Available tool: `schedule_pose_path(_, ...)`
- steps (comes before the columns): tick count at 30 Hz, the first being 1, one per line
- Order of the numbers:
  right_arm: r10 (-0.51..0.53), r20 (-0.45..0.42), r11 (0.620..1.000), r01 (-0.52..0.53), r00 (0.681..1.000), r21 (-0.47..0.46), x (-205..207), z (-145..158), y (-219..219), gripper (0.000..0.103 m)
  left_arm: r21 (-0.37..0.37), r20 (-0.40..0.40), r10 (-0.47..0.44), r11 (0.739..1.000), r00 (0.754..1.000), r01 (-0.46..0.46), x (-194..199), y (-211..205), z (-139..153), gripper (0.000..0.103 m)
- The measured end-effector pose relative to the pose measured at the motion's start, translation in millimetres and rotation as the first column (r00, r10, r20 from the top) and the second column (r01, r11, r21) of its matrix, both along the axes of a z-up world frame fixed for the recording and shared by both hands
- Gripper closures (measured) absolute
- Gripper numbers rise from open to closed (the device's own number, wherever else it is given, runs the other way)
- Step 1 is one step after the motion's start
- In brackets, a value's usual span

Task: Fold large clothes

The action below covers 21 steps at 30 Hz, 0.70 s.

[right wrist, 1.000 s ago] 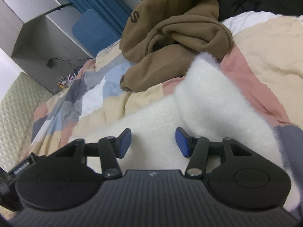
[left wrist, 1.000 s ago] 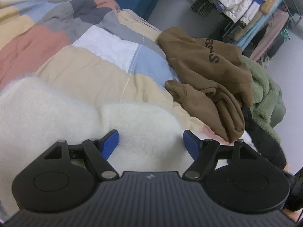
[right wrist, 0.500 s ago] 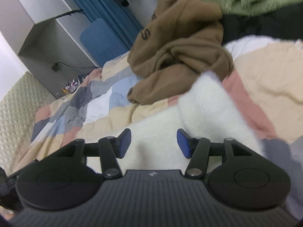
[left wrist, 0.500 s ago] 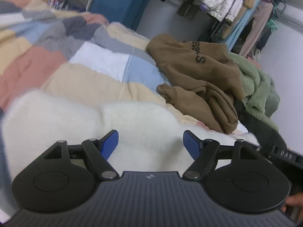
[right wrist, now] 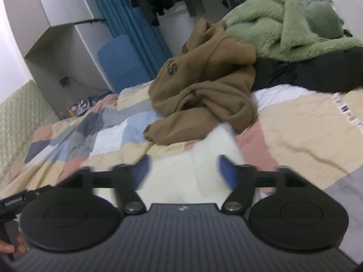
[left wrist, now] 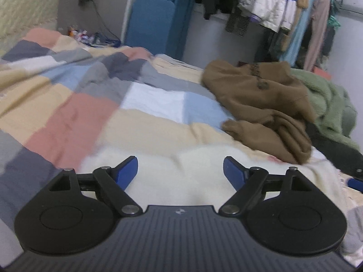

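A white fluffy garment (left wrist: 181, 165) lies on the patchwork quilt (left wrist: 68, 113) just in front of both grippers; it also shows in the right wrist view (right wrist: 181, 174). My left gripper (left wrist: 180, 170) is open and empty above its near edge. My right gripper (right wrist: 183, 170) is open and empty above the same garment; this view is motion-blurred. A crumpled brown hoodie (left wrist: 261, 104) lies beyond the white garment, also in the right wrist view (right wrist: 204, 90).
A green fleece (right wrist: 283, 22) and a black garment (right wrist: 306, 70) lie behind the hoodie. A clothes rack (left wrist: 283, 11) stands beyond the bed, with blue curtains (left wrist: 170, 11) and a blue cushion (right wrist: 122, 61). The other gripper shows at the edges (left wrist: 354, 181).
Both grippers have lifted and tilted up, so less of the white garment and more of the room shows. The jaws of both have stayed open.
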State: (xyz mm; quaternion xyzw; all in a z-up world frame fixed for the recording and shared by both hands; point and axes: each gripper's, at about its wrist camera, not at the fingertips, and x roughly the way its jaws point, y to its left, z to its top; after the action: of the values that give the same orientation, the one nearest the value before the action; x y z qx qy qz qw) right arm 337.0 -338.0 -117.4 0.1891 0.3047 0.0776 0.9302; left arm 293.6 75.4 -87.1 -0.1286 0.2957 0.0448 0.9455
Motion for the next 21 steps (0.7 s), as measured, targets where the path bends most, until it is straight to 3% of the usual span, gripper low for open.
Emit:
schedule_pose_path(4, -0.050, -0.041, 0.999, 0.051, 0.998, 0.015, 12.9, -9.1, -11.2, 0.015, 0.028, -0.007, 0.091, 0.996, 0.996, -0.090, 5.5, 30.6, 1.2, 0.011)
schedule_pose_path(9, -0.110, -0.105, 0.992, 0.116, 0.988, 0.056, 33.3, -29.7, -21.9, 0.016, -0.016, -0.111, 0.214, 0.976, 0.970, -0.217, 19.0, 71.6, -19.6, 0.010)
schedule_pose_path(12, -0.115, -0.131, 0.990, 0.125, 0.985, 0.070, 42.3, -42.0, -22.6, 0.016, -0.131, -0.167, 0.212, 0.963, 0.963, -0.235, 23.7, 88.6, -37.5, 0.010)
schedule_pose_path(16, -0.076, -0.204, 0.986, 0.105, 0.976, 0.133, 52.4, -61.3, -23.5, 0.035, -0.310, -0.216, 0.213, 0.911, 0.953, -0.274, 25.7, 108.7, -57.0, 0.011)
schedule_pose_path(18, -0.070, -0.233, 0.982, 0.108, 0.970, 0.158, 53.4, -67.7, -24.6, 0.044, -0.362, -0.210, 0.210, 0.891, 0.955, -0.275, 20.8, 112.6, -62.3, 0.015)
schedule_pose_path(19, -0.074, -0.232, 0.982, 0.111, 0.970, 0.151, 52.3, -67.1, -24.3, 0.053, -0.382, -0.201, 0.201, 0.885, 0.959, -0.266, 18.2, 112.4, -62.0, 0.026)
schedule_pose_path(20, -0.078, -0.225, 0.984, 0.112, 0.971, 0.140, 50.7, -64.7, -23.5, 0.059, -0.410, -0.186, 0.185, 0.878, 0.965, -0.247, 15.5, 112.4, -60.6, 0.044)
schedule_pose_path(21, -0.077, -0.214, 0.986, 0.106, 0.974, 0.128, 48.1, -60.1, -21.8, 0.069, -0.426, -0.173, 0.167, 0.876, 0.971, -0.226, 16.0, 107.1, -57.4, 0.052)
